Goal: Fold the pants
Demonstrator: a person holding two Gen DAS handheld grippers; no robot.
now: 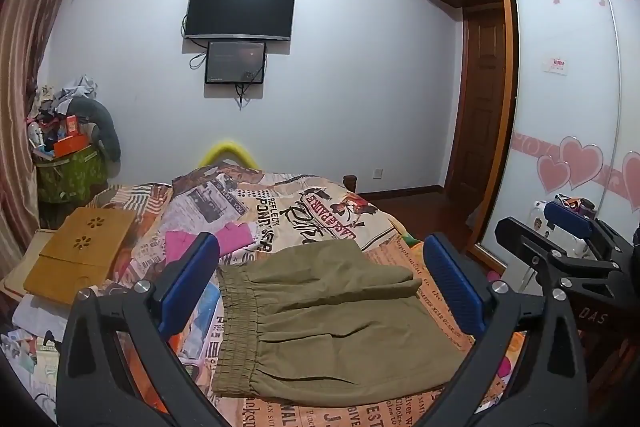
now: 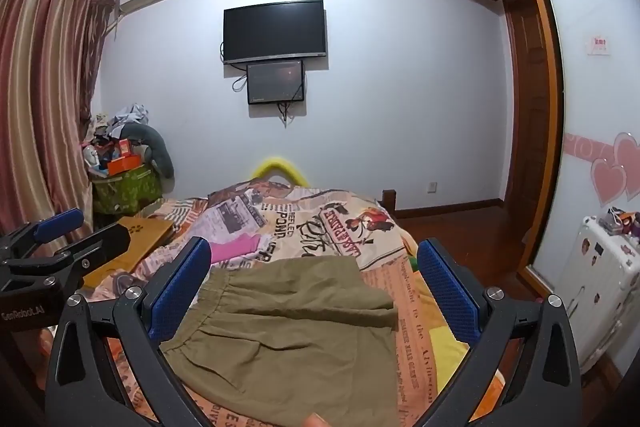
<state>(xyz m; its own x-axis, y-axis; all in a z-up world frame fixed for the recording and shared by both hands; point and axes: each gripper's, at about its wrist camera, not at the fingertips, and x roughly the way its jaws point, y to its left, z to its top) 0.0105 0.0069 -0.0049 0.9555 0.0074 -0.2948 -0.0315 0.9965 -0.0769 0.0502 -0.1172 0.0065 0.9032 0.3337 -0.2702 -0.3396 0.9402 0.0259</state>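
Note:
Olive-green pants point(image 1: 332, 323) lie folded flat on the bed, elastic waistband to the left; the right wrist view shows the pants point(image 2: 288, 339) too. My left gripper point(image 1: 320, 287) hovers above them, open, blue pads wide apart and nothing between. My right gripper point(image 2: 316, 291) also hangs over the pants, open and empty. In the left wrist view the right gripper point(image 1: 548, 223) shows at the right edge. The left gripper point(image 2: 76, 227) shows at the left edge of the right wrist view. A fingertip point(image 2: 316, 419) shows at the bottom of that view.
The bed carries a newspaper-print quilt point(image 1: 280, 211) and a pink garment point(image 1: 216, 241). A wooden lap desk point(image 1: 80, 251) lies at the left. A cluttered green basket point(image 1: 68, 171) stands by the curtain. A white suitcase point(image 2: 600, 287) and sliding wardrobe point(image 2: 600, 87) are on the right.

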